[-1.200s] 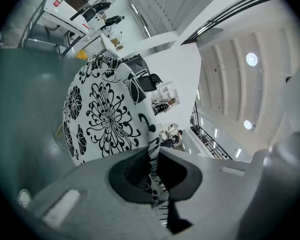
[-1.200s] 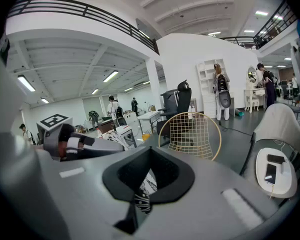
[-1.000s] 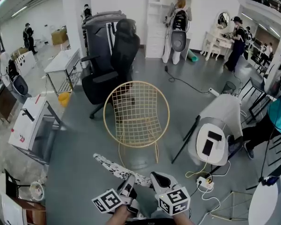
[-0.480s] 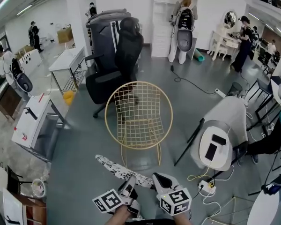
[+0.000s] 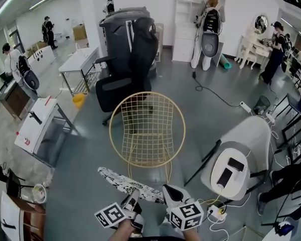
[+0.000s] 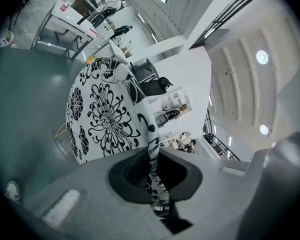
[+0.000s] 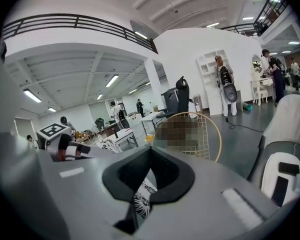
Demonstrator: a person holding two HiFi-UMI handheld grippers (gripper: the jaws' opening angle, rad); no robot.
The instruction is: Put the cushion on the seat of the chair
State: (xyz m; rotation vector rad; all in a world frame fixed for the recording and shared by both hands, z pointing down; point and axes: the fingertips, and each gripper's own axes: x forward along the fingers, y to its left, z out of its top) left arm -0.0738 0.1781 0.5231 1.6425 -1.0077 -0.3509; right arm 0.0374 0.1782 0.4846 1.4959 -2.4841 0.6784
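Both the left gripper [image 5: 132, 201] and right gripper [image 5: 168, 193], jaws clenched on the cushion [image 5: 121, 181], have moved nearer the chair [image 5: 146, 129].

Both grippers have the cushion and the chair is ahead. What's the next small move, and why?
Probably carry the cushion forward and slightly up toward the gold wire chair. The left gripper and right gripper both pinch its near edge. It hangs short of the chair's front rim, not over the seat, so releasing now would likely drop it.

light: bright, overhead ceiling lamps | shadows: soft | edges: fisheye-bent, dark vignette | focus: sharp
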